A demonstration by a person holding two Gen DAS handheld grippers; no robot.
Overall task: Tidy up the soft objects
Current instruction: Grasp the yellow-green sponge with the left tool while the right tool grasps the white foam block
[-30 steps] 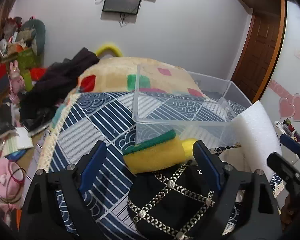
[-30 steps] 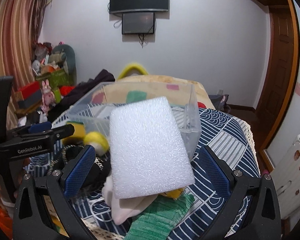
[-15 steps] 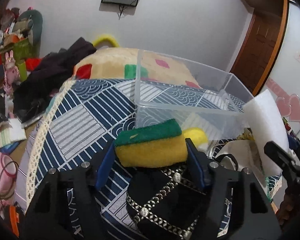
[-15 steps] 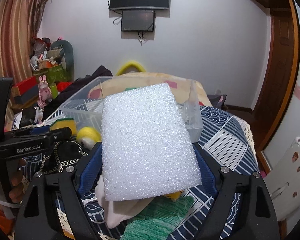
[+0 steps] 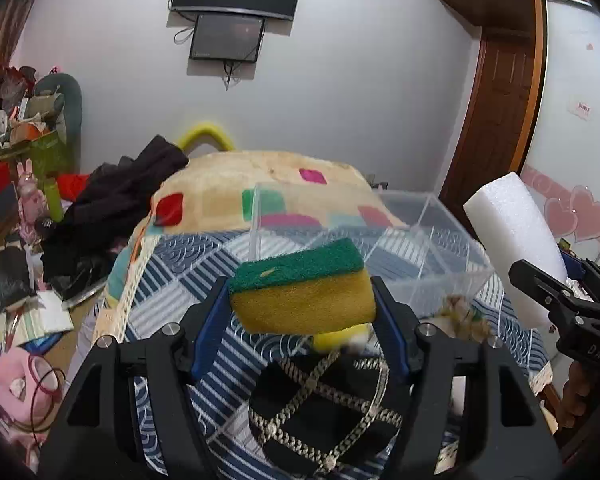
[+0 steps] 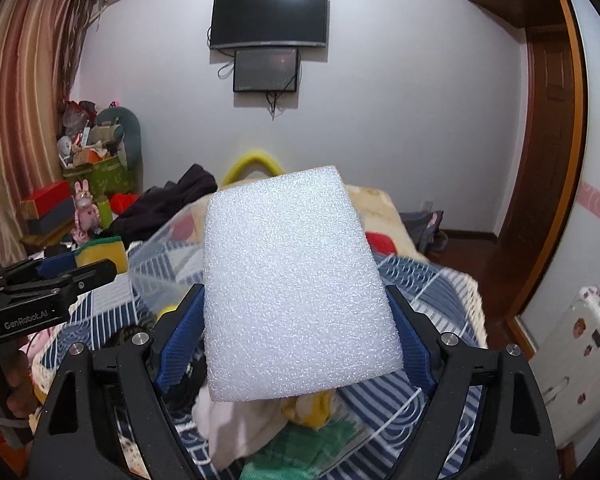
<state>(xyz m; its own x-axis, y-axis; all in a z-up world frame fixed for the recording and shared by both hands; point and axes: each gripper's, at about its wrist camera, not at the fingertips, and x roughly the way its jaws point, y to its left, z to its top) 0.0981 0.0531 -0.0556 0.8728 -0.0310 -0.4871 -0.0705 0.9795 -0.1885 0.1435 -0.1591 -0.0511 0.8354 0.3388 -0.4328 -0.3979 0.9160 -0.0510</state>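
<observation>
Left gripper point(image 5: 302, 304): clamped on a yellow sponge with green scouring top point(image 5: 300, 290), held clear above the bed's patterned blue-and-white cover point(image 5: 180, 292). Right gripper point(image 6: 296, 332): clamped on a white foam block point(image 6: 296, 284), likewise raised. Beneath, left wrist view only: black pouch with chain lattice point(image 5: 324, 412), a yellow item partly hidden under the sponge. Right wrist view only: white cloth point(image 6: 236, 420), yellow cloth, green knit piece point(image 6: 296, 448) heaped at the cover's near edge. Beyond, both views: clear plastic bin point(image 5: 420, 248), mid-cover. Farther: beige patchwork blanket point(image 5: 236, 196), dark clothing point(image 5: 128, 192), wall-mounted screens point(image 6: 268, 20).
</observation>
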